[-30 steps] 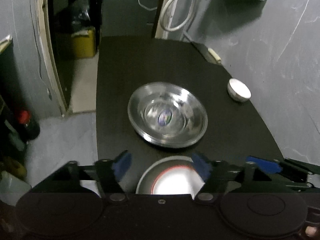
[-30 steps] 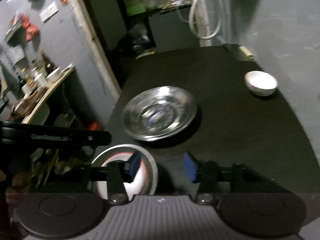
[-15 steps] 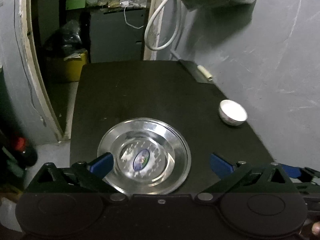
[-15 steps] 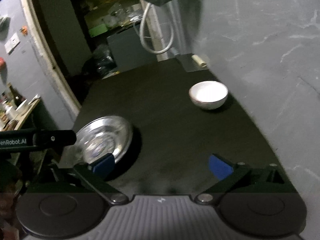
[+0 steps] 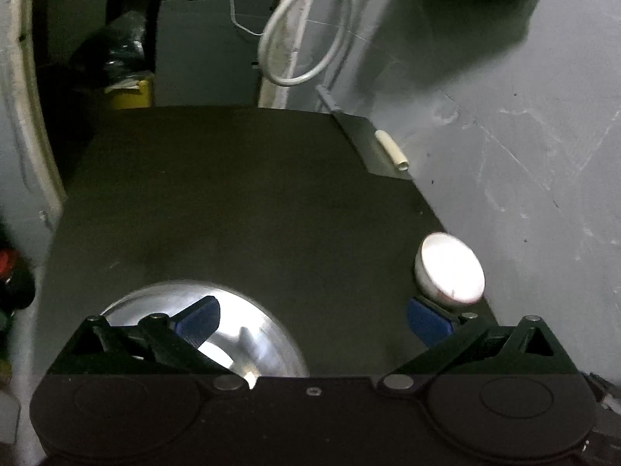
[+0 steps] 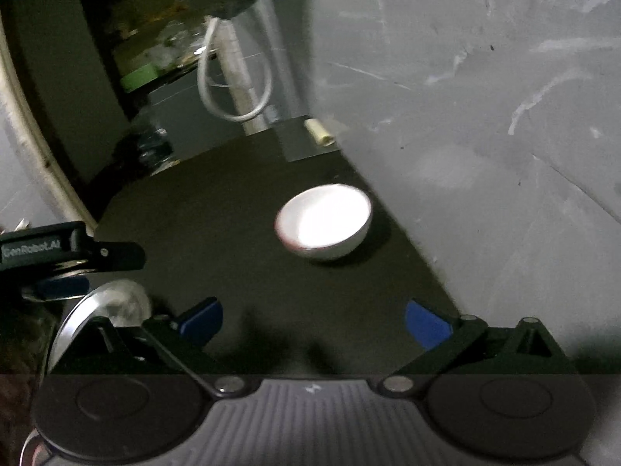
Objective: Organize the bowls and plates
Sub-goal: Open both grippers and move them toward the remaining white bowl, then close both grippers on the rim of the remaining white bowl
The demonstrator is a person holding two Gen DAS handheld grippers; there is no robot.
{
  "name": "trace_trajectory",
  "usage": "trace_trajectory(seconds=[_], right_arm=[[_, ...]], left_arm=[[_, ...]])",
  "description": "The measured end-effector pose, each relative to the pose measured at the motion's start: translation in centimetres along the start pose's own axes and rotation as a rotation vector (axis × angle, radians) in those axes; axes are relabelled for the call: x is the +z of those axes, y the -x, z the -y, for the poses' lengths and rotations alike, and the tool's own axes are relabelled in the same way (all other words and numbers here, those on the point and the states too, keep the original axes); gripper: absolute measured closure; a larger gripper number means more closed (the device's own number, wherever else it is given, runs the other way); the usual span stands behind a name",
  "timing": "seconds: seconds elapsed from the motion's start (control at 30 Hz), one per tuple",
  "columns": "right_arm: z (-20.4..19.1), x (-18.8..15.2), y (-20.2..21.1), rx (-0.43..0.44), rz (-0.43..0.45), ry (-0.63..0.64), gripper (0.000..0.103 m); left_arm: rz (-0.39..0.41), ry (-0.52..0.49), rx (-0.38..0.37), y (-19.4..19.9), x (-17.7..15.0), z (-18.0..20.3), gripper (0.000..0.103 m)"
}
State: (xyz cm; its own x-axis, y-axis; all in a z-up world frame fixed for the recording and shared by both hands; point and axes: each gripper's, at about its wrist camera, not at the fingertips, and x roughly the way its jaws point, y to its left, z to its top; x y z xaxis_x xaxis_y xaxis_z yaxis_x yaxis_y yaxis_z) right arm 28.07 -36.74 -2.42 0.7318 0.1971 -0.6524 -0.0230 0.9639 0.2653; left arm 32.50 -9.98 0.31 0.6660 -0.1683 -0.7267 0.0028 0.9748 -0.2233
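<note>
A wide steel plate [image 5: 256, 341] lies on the black table [image 5: 240, 194] at the near left, partly hidden under the left finger of my left gripper [image 5: 312, 320]. That gripper is open with only bare table between its blue pads. A small white bowl [image 5: 450, 272] stands upright near the table's right edge, just beyond the right pad. In the right wrist view the white bowl [image 6: 324, 225] sits ahead of my open right gripper [image 6: 314, 322], clear of both pads. The steel plate [image 6: 104, 306] shows at the lower left, under one finger [image 6: 77, 250] of the left gripper.
A grey wall [image 5: 524, 155] runs close along the table's right edge. At the far right corner a pale tube [image 5: 392, 151] lies on a grey board. A white cable loop [image 5: 299, 39] hangs behind, with a yellow bin [image 5: 132, 95] and a door frame to the left.
Both grippers opened wide and swung right along the table. The red-rimmed bowl near the fingers dropped out of view, the steel plate slid to the lower left, and the white bowl came closer.
</note>
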Motion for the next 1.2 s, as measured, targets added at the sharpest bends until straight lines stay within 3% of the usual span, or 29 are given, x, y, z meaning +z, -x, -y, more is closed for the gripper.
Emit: trace_trajectory(seconds=[0.2, 0.43, 0.73, 0.8, 1.07, 1.2], right_arm=[[1.6, 1.5, -3.4, -0.005, -0.016, -0.118, 0.000], [2.7, 2.5, -5.9, -0.003, 0.027, -0.218, 0.000], [3.0, 2.7, -7.7, -0.020, 0.021, -0.224, 0.010], [3.0, 2.5, -7.6, -0.026, 0.018, -0.225, 0.017], [3.1, 2.5, -7.7, -0.030, 0.025, -0.210, 0.027], [3.1, 2.5, -7.8, -0.018, 0.031, -0.208, 0.034]], left_arm=[[0.025, -0.079, -0.051, -5.3, 2.7, 3.0, 0.001], [-0.008, -0.265, -0.092, -10.0, 4.4, 6.2, 0.001], [-0.086, -0.311, -0.120, -12.6, 4.4, 6.9, 0.003], [-0.103, -0.308, -0.142, -12.8, 4.4, 6.9, 0.011], [-0.143, -0.288, -0.206, -13.5, 4.1, 7.2, 0.031], [-0.162, -0.244, -0.235, -13.8, 3.9, 6.9, 0.052]])
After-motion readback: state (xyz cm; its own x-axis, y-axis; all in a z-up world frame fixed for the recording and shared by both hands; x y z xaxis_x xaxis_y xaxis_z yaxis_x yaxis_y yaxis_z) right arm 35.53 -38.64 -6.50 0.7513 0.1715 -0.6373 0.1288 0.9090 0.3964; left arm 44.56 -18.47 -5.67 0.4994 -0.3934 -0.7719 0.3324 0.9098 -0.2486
